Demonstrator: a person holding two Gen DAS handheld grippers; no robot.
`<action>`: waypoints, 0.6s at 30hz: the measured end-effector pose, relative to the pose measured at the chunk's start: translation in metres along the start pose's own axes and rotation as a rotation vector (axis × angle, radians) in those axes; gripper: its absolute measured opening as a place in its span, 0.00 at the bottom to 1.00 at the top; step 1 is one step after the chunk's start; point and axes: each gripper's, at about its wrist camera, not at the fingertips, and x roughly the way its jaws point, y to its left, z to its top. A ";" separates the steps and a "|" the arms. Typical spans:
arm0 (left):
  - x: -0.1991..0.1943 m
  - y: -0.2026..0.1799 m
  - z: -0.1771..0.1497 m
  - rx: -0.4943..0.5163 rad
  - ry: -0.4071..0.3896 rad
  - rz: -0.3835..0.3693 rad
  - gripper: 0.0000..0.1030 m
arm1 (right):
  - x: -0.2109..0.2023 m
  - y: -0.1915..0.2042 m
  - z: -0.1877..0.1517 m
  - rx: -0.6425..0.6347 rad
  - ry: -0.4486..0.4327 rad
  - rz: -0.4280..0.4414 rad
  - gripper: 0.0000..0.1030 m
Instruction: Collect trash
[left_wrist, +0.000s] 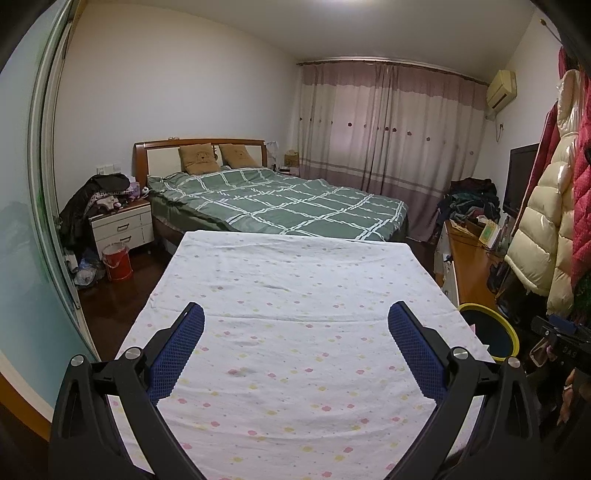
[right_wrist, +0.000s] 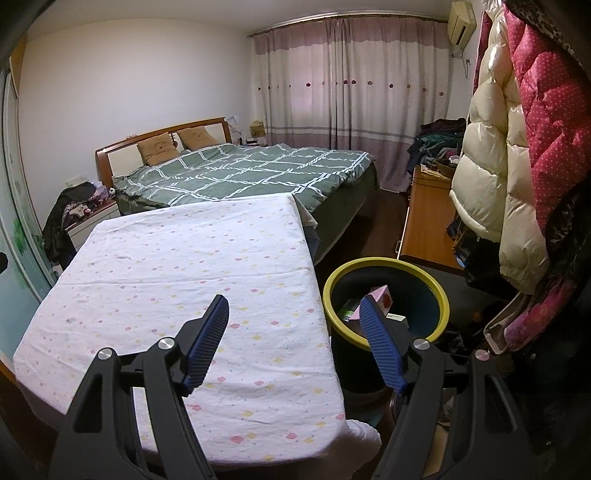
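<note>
Over the table's floral cloth (left_wrist: 295, 295) my left gripper (left_wrist: 295, 332) hangs with its blue-padded fingers (left_wrist: 184, 343) spread wide and nothing between them; the cloth beneath it looks bare in my view. My right gripper (right_wrist: 291, 332) sits at the table's right edge, jaws also standing wide apart and empty, one finger over the cloth and the other finger (right_wrist: 380, 343) crossing in front of the bin (right_wrist: 439, 295). That bin, dark inside with a yellow rim, stands on the floor just beside the table, and I can see trash lying in it: a small pink-and-white carton (right_wrist: 382, 295) tilted near the middle, and a green-and-white packet (right_wrist: 347, 310) beside it, partly hidden by my finger. From the left camera only a part of the bin's rim (left_wrist: 491, 314) shows past the table corner. Beyond the table lies a bed with a green checked cover (left_wrist: 277, 199), and puffy coats (right_wrist: 491, 147) hang at the right above a wooden cabinet (right_wrist: 424, 221).
</note>
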 end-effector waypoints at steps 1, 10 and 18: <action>0.000 -0.001 0.001 0.000 0.000 0.000 0.95 | 0.000 0.000 0.000 0.000 0.000 0.001 0.67; -0.002 0.000 0.006 0.004 0.002 0.004 0.95 | 0.000 0.000 0.000 0.001 0.000 0.002 0.67; -0.002 -0.001 0.006 0.004 0.002 0.006 0.95 | 0.000 0.000 0.000 0.001 -0.001 0.002 0.67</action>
